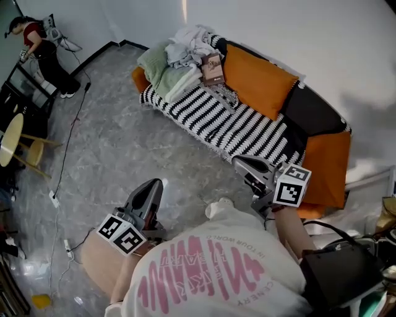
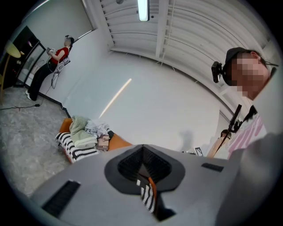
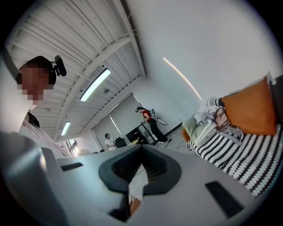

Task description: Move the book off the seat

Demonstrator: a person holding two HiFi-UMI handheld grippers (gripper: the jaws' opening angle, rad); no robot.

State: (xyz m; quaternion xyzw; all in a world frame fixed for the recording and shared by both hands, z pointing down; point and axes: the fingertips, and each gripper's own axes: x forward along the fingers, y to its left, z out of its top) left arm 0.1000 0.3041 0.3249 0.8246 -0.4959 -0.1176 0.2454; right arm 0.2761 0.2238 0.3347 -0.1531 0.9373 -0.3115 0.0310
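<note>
Brown rectangular book, on the black-and-white striped sofa seat, propped against heaped clothes beside an orange cushion.
My left gripper and right gripper: jaws closed, empty, well short of it; probably carried shut for the approach.

A sofa with a striped cover and orange cushions stands against a white wall on a grey marbled floor, under a ceiling strip light.
</note>
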